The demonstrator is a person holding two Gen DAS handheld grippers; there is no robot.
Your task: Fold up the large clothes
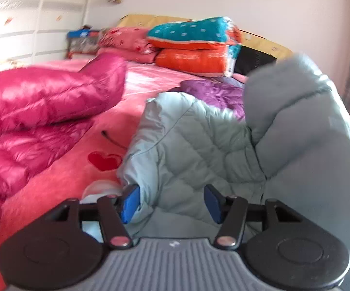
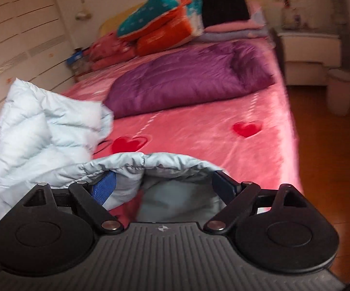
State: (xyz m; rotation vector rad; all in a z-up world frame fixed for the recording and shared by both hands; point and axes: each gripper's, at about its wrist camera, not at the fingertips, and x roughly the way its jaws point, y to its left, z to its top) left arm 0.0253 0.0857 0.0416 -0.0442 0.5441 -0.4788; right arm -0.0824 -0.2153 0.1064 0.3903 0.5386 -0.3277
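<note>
A bed (image 2: 199,126) under a pink cover with red hearts fills both views, and on it lies the pale blue-grey quilted down jacket (image 1: 194,145), puffy and stitched in a diamond pattern, crumpled in a heap at the near edge of the bed. The left wrist view shows a shiny magenta down jacket (image 1: 36,106) spread on the bed to the left of the pale one, which the right wrist view barely catches at its left edge. The right wrist view alone shows the full purple down jacket (image 2: 189,80) lying further up the bed, a white nightstand (image 2: 308,53) and the wooden floor (image 2: 332,157) beside the bed. A stack of teal and orange folded bedding (image 1: 194,46) sits near the headboard. The left claw (image 1: 172,203) is released, its blue pads standing apart on either side of a fold of the pale jacket without pressing it. The right claw (image 2: 165,186) has its jaws wide, with a gathered hem of the pale jacket draped over both fingertips; whether it grips that hem cannot be told.
</note>
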